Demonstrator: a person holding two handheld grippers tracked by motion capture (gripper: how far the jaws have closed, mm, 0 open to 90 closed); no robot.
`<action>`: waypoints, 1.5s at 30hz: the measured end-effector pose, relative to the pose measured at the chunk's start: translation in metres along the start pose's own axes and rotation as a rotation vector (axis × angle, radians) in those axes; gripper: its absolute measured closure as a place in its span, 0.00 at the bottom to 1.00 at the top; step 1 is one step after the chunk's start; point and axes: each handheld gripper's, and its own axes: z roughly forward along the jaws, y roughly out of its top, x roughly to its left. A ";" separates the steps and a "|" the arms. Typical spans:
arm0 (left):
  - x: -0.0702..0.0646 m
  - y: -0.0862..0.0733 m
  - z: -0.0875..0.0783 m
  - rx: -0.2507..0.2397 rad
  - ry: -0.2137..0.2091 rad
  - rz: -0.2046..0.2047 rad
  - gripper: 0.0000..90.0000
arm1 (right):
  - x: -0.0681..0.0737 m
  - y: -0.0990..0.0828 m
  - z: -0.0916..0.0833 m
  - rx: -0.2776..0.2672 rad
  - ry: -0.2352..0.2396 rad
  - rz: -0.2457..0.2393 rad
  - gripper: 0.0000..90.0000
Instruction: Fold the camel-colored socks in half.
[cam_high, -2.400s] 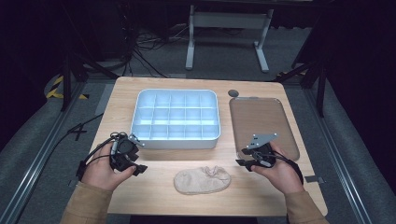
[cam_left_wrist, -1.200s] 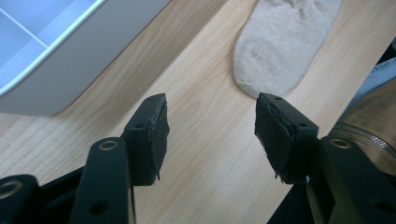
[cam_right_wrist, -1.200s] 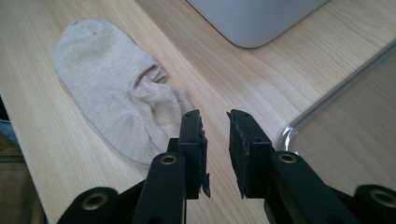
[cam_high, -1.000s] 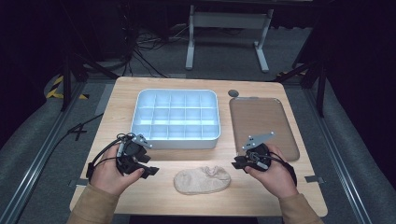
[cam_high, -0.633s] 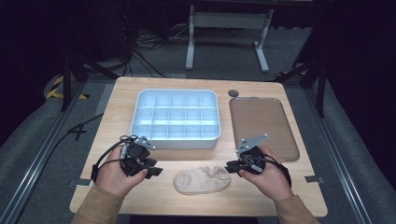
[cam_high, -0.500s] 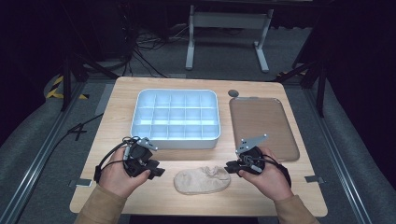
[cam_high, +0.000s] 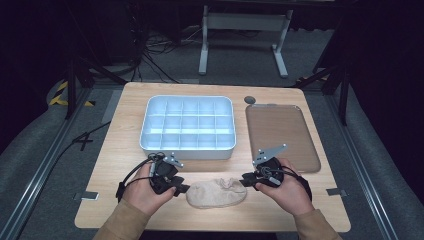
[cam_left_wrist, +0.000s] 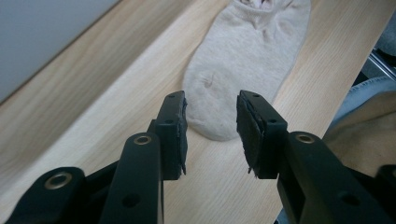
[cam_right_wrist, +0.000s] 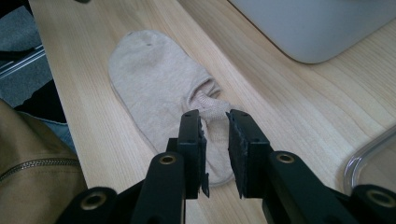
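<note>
Jaws of both grippers stand apart with nothing pinched yet. From the high view, the left gripper (cam_high: 181, 189) sits at the toe end of the beige sock (cam_high: 217, 193) and the right gripper (cam_high: 247, 179) at its cuff end; the sock lies flat near the front edge of the table (cam_high: 120, 130), in front of the white compartment tray (cam_high: 188, 123) and well apart from the brown tray (cam_high: 283, 135); its long axis runs across the table, left to right, toe toward the person's left.

Along the left gripper view, the pads (cam_left_wrist: 174, 135) are moderately wide and the rounded toe of the sock (cam_left_wrist: 243, 60) lies just ahead of and between them — not gripped; the sock stretches away from the camera, opening at the far end. A good grip here, I judge, means sliding lower and forward so one pad gets under the fabric rather than skating over it.

Along the right gripper view, the right jaws have just been opening a little and stand narrow, straddling the ribbed cuff of the sock (cam_right_wrist: 149, 84); whether they press it I cannot tell — a gap shows. Take only the top layer of the cuff; lift both ends together.
</note>
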 end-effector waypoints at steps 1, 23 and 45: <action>-0.001 0.001 0.003 0.014 0.001 0.000 0.70 | 0.000 0.000 0.000 -0.003 -0.001 0.000 0.84; -0.005 0.007 0.036 0.095 0.035 0.001 0.66 | -0.002 -0.005 0.001 0.006 0.007 0.013 0.81; -0.009 0.008 0.053 0.165 0.079 0.012 0.62 | 0.000 -0.005 0.004 0.009 -0.006 -0.009 0.76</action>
